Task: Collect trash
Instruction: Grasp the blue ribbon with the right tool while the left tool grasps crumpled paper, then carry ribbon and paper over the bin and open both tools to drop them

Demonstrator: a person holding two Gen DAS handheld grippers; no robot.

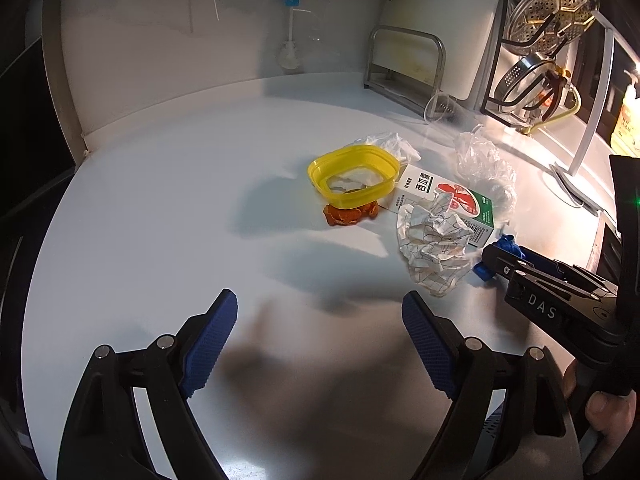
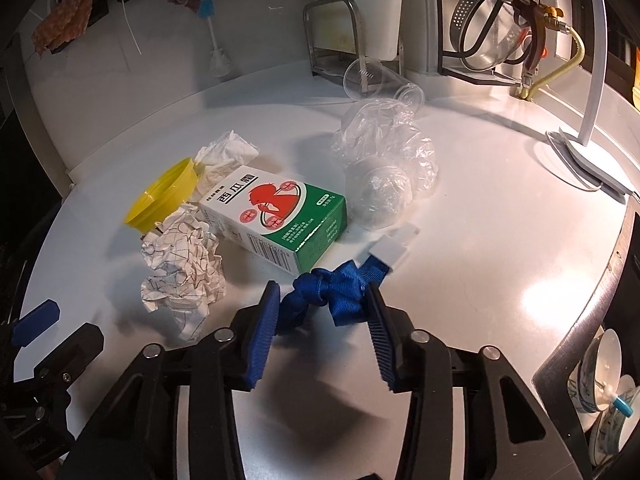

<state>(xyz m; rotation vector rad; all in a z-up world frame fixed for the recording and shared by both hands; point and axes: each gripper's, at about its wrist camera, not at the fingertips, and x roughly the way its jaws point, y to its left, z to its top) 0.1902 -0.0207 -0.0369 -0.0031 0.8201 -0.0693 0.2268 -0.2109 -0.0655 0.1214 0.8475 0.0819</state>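
Trash lies on the white counter (image 1: pixel 160 220): a yellow plastic tub (image 1: pixel 354 178) tipped on an orange scrap (image 1: pixel 350 213), a white tissue (image 2: pixel 226 154), a green-and-white carton (image 2: pixel 276 218), crumpled printed paper (image 2: pixel 182 266), crumpled clear plastic (image 2: pixel 386 164) and a knotted blue ribbon (image 2: pixel 332 294). My right gripper (image 2: pixel 324 312) is open, its jaws on either side of the blue ribbon, not closed on it. My left gripper (image 1: pixel 320 324) is open and empty over bare counter, short of the pile. The right gripper also shows in the left wrist view (image 1: pixel 496 258).
A clear cup (image 2: pixel 380 84) lies on its side behind the plastic. A metal stand (image 2: pixel 334 34) and a rack with strainers (image 2: pixel 492 28) line the back. A white lamp base (image 2: pixel 584 160) stands at right. Dishes (image 2: pixel 604 384) sit below the counter edge.
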